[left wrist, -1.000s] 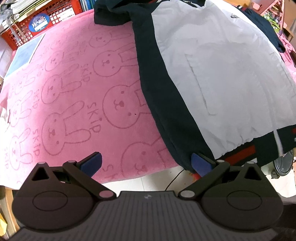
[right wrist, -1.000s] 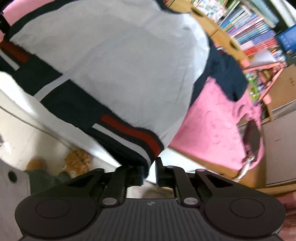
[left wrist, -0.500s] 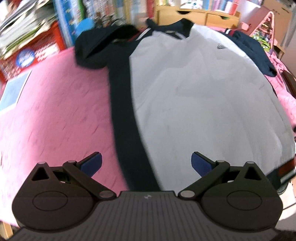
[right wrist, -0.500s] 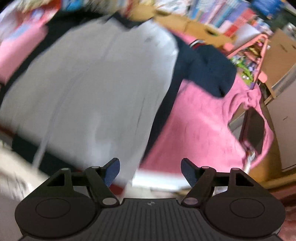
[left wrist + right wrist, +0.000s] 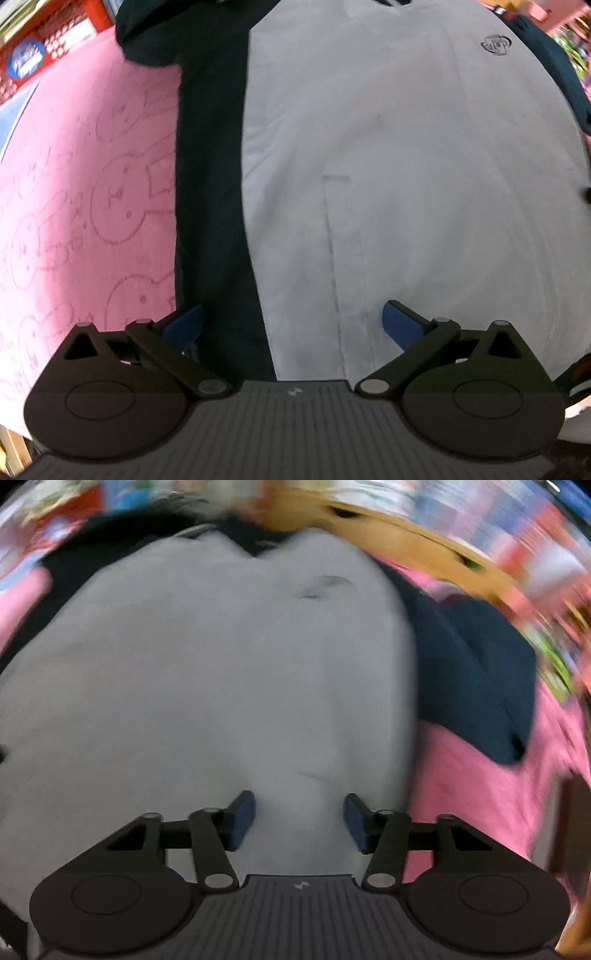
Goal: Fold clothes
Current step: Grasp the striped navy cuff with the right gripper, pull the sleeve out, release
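The jacket (image 5: 406,166) now lies flat on the pink blanket (image 5: 85,184), released at the hem. The left gripper (image 5: 291,325) hangs wide open over it; the right gripper (image 5: 299,821), empty, is closing above its white front, so folding can begin.

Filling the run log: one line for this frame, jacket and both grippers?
jacket: flat on pink blanket | left gripper: open, empty, above jacket | right gripper: closing, nothing between fingers

Motion blur smears the shelves (image 5: 461,513) beyond the jacket (image 5: 192,686), its hem cut off.
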The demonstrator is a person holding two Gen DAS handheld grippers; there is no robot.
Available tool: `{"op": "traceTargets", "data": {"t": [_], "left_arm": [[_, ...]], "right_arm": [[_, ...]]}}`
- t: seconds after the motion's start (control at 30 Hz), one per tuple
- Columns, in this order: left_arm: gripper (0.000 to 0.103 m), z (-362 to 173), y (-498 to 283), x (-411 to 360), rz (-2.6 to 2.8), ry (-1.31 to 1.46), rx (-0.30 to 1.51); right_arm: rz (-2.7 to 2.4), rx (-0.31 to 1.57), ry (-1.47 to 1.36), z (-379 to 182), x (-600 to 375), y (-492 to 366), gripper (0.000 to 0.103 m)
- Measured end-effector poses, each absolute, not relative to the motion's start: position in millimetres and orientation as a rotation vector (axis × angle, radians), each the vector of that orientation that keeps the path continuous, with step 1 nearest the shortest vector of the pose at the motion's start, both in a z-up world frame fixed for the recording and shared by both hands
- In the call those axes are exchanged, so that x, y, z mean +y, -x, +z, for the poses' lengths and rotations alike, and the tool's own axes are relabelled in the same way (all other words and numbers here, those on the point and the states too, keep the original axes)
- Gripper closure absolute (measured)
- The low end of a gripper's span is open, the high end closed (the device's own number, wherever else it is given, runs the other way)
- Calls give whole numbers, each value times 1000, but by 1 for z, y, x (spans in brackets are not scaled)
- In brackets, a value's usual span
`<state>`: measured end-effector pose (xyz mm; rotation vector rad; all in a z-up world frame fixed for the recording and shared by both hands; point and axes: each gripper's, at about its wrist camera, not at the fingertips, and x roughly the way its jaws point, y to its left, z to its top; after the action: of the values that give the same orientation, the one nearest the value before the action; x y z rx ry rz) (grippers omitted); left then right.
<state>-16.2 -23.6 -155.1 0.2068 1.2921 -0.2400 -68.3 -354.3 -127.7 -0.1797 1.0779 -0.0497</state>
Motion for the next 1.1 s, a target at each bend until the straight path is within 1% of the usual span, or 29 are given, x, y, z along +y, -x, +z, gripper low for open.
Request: {"op": "traceTargets", "data": {"t": [0.03,0.07,0.1,0.13,0.2,0.27,0.37,0.5,0.57,0.6,0.63,0.67,0.7,0.77,0.87,1.03,1.1], "left_arm": [[0,-155,16,-23,-240,-205,1293],[0,-156,16,-23,-240,-203,1295],[0,-156,16,-22,-236,-196,1300],[0,-157,16,-21,-232,-186,1306],[0,-158,15,-21,-225,-179,1315],[0,-158,14,-21,-218,-177,1323],[0,-159,13,-21,-202,-174,1346],[0,-160,13,-20,-174,-163,1372],[0,-160,14,-19,-163,-159,1378],[0,-161,15,-19,-161,-157,1379],[0,-161,15,-18,-158,-155,1380],[0,-161,16,-17,-159,-153,1382],[0,-162,16,-16,-161,-151,1382],[0,-163,18,-13,-165,-148,1383],[0,-164,20,-11,-162,-150,1384],[0,-165,24,-6,-164,-152,1391],[0,-166,24,-4,-168,-154,1396]], "right_arm": [[-110,1108,174,-121,-372,64,49],[-138,1092,165,-109,-388,61,49],[-142,1047,150,-95,-402,57,44],[-149,991,151,-81,-414,50,32],[-184,877,190,-60,-430,22,15],[-254,806,236,-55,-434,-26,14],[-304,798,255,-71,-440,-101,14],[-336,899,298,-104,-434,-179,12],[-346,950,306,-118,-431,-196,12],[-332,975,291,-124,-433,-201,23],[-308,997,269,-129,-436,-204,46],[-292,1003,255,-130,-437,-204,62],[-294,1008,281,-129,-435,-203,89],[-291,946,396,-123,-428,-191,94],[-339,775,501,-89,-431,-154,95],[-541,517,447,1,-477,-71,95],[-626,471,423,20,-505,-50,95]]}}
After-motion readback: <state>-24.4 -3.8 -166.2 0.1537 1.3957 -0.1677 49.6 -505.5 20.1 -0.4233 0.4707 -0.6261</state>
